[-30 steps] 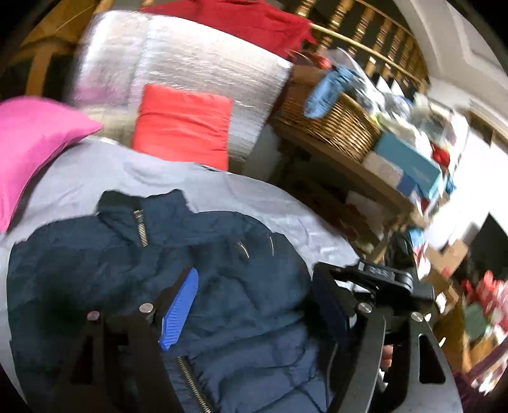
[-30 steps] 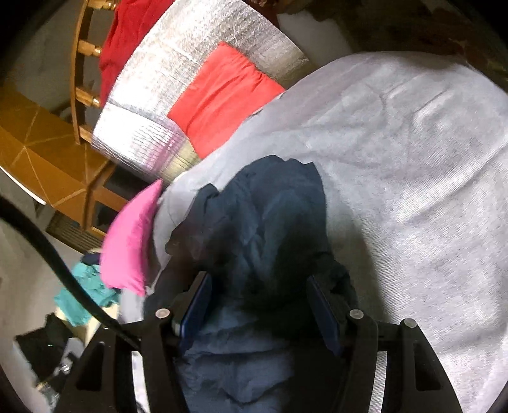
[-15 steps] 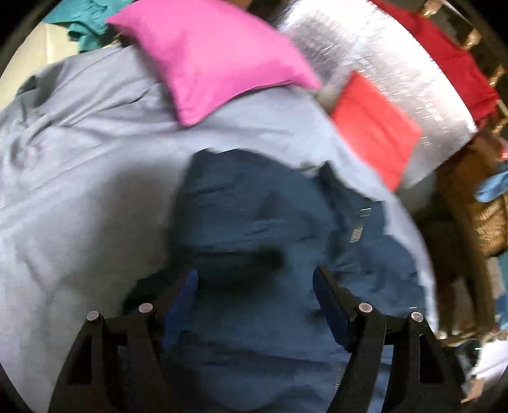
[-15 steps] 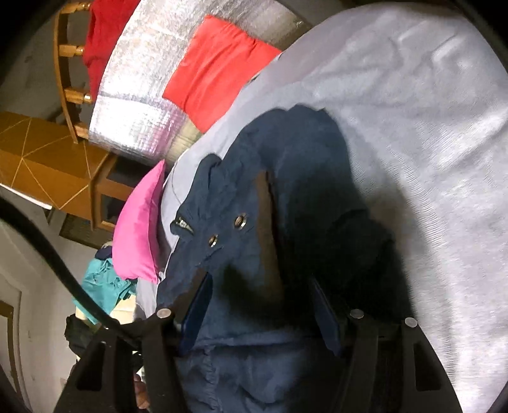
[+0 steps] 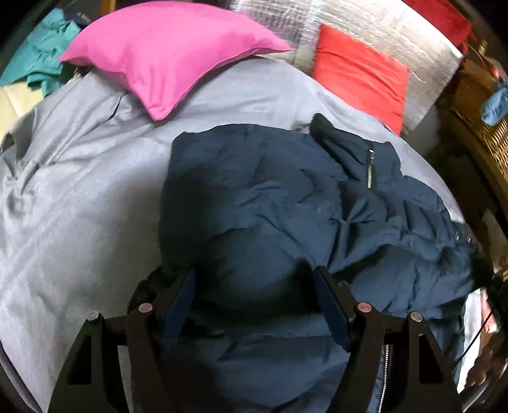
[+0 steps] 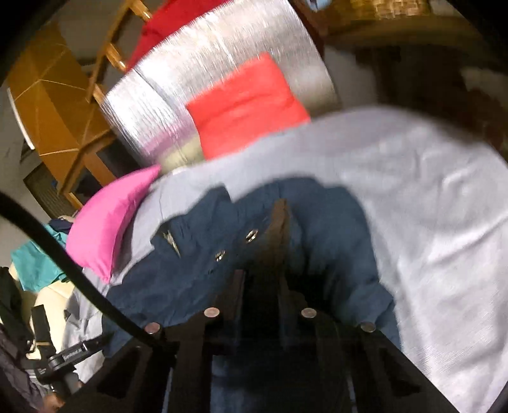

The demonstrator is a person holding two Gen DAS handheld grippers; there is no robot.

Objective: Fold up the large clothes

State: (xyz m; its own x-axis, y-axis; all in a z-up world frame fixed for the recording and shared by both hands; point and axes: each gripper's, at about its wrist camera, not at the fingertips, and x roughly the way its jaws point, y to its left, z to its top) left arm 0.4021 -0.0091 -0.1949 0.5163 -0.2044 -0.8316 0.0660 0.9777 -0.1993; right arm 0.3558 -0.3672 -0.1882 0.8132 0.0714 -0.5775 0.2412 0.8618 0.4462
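One navy jacket [image 5: 285,206] on one grey sheet [image 5: 79,197] — one pink pillow [image 5: 168,54], one red cushion [image 5: 358,73], two grippers

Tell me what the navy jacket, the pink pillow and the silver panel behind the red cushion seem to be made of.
Navy jacket: probably matte woven synthetic with padding, as it puffs in quilted folds; metal zip and snaps. Pink pillow: smooth woven cloth, likely cotton, with a soft, filled shape. Silver panel: looks like foil-faced insulation, shiny with a fine embossed grain; what lies under the foil cannot be told.
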